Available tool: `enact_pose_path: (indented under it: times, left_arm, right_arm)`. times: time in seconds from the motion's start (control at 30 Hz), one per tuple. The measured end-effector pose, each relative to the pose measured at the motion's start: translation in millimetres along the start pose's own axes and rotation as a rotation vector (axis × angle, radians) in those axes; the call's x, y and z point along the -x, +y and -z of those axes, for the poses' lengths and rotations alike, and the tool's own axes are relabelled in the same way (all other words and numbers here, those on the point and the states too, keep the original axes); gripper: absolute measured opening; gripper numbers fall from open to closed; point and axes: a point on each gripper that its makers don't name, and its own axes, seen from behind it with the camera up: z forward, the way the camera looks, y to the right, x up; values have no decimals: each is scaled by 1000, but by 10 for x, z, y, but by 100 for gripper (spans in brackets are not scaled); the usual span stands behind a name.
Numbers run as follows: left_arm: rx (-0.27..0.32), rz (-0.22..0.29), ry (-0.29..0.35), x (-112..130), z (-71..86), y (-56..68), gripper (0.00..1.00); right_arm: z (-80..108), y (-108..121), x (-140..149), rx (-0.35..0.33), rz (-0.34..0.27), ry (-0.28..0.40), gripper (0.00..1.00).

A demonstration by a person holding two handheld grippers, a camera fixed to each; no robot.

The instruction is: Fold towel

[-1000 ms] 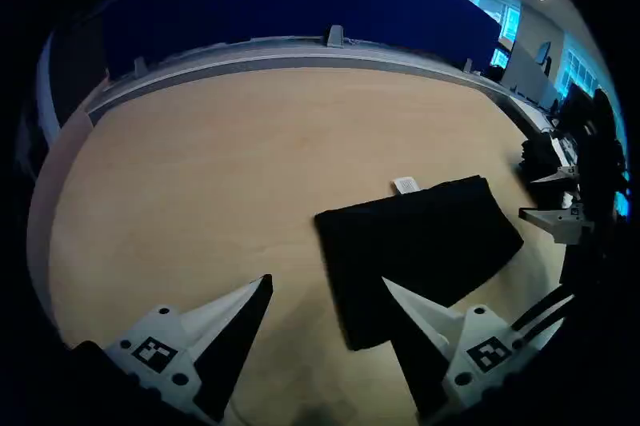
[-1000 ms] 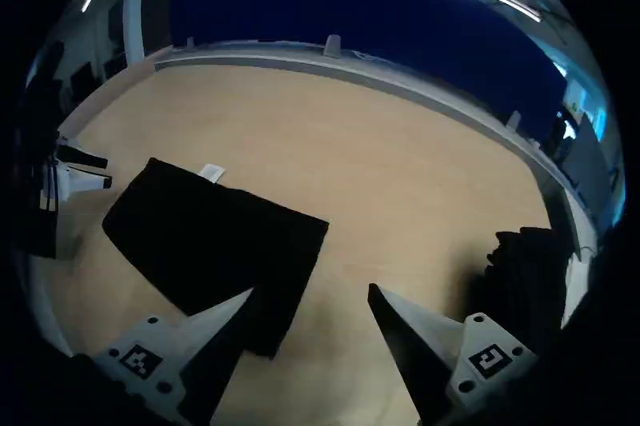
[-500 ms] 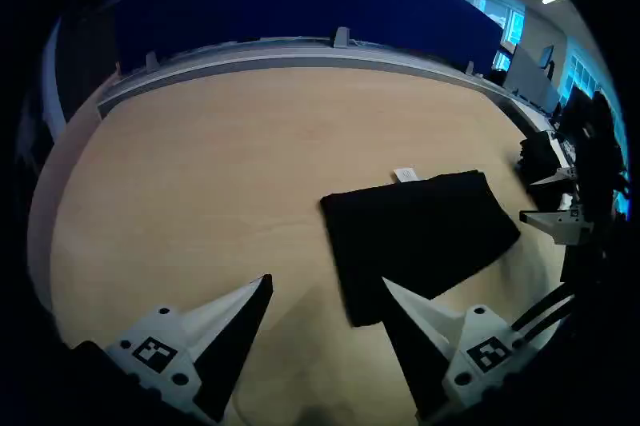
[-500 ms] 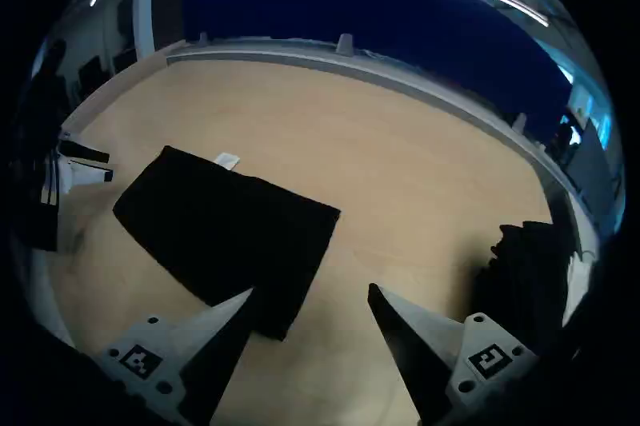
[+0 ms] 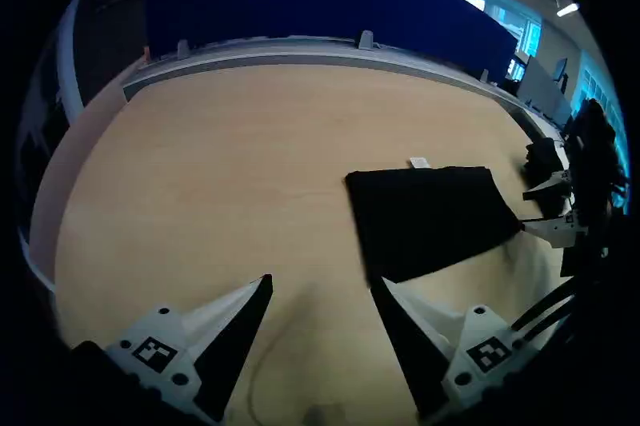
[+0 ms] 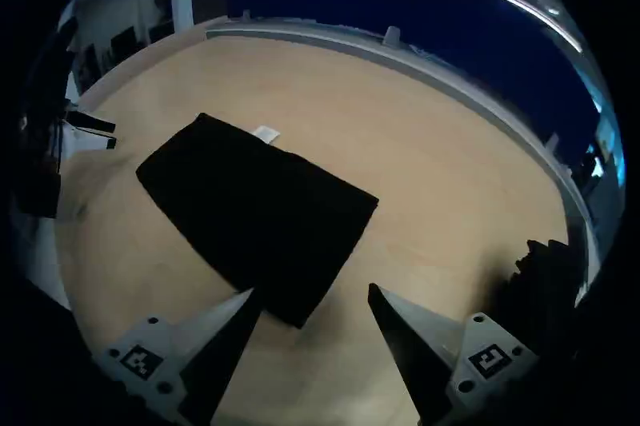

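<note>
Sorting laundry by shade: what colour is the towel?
The towel is plain black; the right gripper view shows it best.

Black towel [image 5: 428, 218], folded, lying flat on a light wooden table [image 5: 232, 178].

Shape: a neat four-sided panel, edges straight, corners square; surface smooth, with no raised creases or bunching to be seen; colour a uniform black, weave too dark to make out; a small white tag [image 5: 419, 162] projects from the far edge near one corner and rests on the wood; in the right gripper view the same towel [image 6: 256, 214] sits diagonally, one corner pointing toward the camera, the tag [image 6: 264, 133] again on its far side; number of folded layers cannot be told; whole outline lies on the table, well inside its edges.
</note>
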Motion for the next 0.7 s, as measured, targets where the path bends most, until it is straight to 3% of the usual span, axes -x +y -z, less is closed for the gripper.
enact_pose_path:
  times: [0.43, 0.7]
  left_arm:
    - [-43, 24, -26, 326, 248, -143, 91]
    - [-48, 43, -33, 438, 308, -162, 91]
  right_arm:
    - [-1, -121, 92, -75, 81, -41, 95]
    - [-4, -163, 226, -104, 110, -79, 72]
